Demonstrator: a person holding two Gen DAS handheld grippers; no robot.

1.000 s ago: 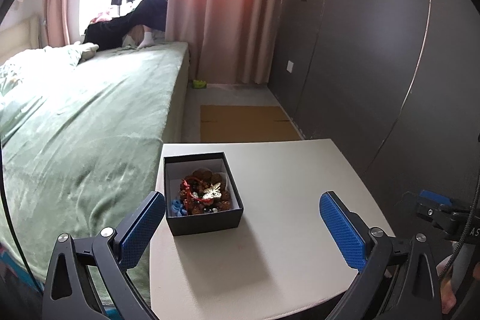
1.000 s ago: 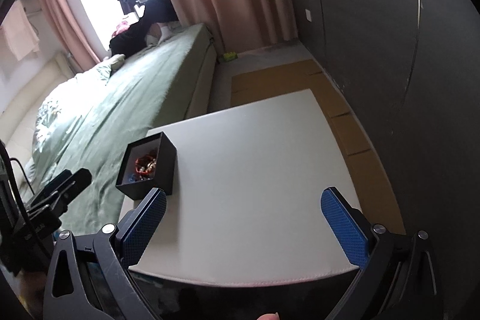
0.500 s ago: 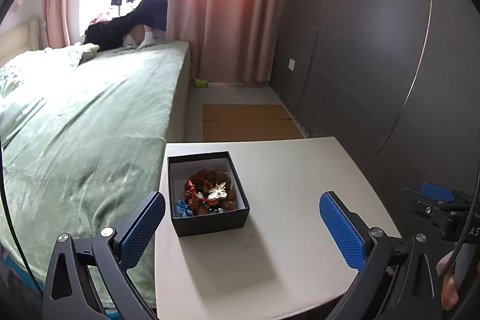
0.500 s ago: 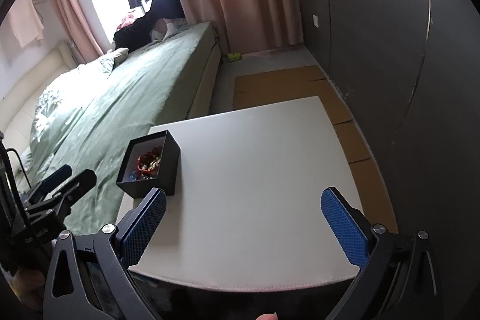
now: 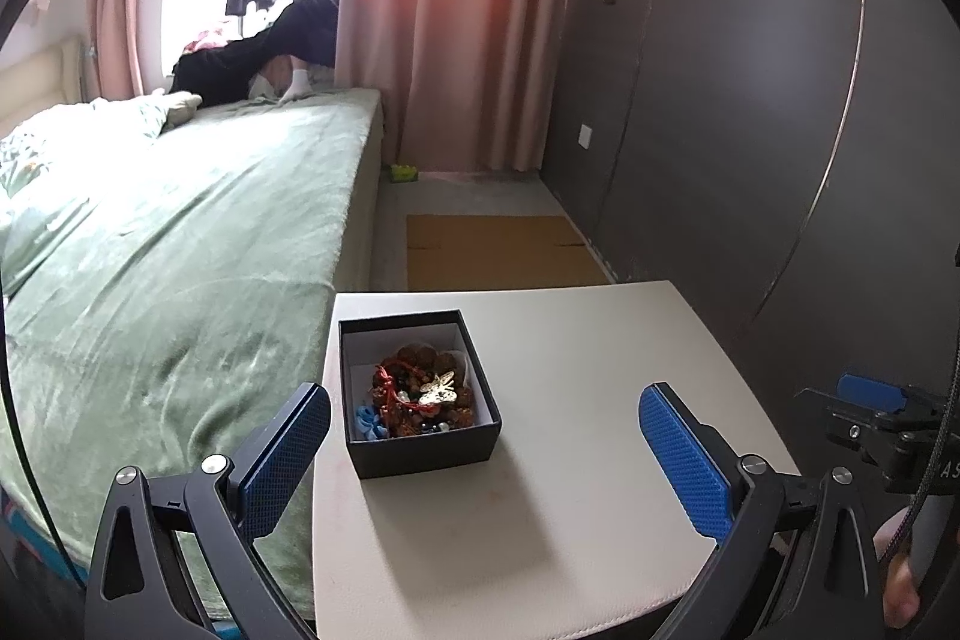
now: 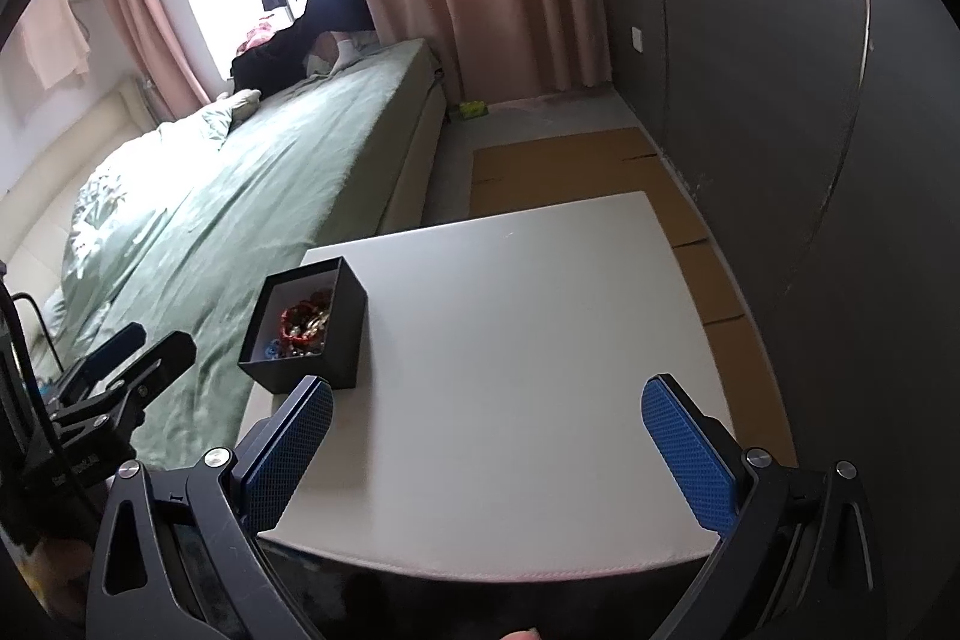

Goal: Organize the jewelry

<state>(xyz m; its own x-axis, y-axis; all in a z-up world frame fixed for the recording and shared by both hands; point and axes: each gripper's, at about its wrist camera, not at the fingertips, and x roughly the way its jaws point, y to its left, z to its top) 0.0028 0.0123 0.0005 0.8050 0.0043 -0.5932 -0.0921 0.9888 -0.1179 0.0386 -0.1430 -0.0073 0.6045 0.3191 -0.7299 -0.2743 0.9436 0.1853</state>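
A small black box [image 5: 427, 448] [image 6: 344, 334] with a white lining stands at the left side of a white table [image 5: 576, 352] [image 6: 540, 340]. Inside it lies a tangle of jewelry [image 5: 423, 391] [image 6: 303, 325]: brown beads, red cord, a pale butterfly piece, something blue in a corner. My left gripper [image 5: 483, 451] is open and hangs just short of the box, with nothing between its blue pads. My right gripper [image 6: 486, 442] is open too, over the table's near edge, with the box ahead on its left.
A bed with a green cover [image 5: 180, 250] [image 6: 240, 196] runs along the table's left side. A dark panelled wall [image 5: 750, 130] stands to the right. Cardboard sheets [image 5: 498, 250] [image 6: 558, 166] lie on the floor past the table. Pink curtains [image 5: 456, 16] hang at the back.
Both views have shifted a little: the box now sits slightly further right in the left wrist view and closer in the right wrist view. Both grippers stay open and empty.
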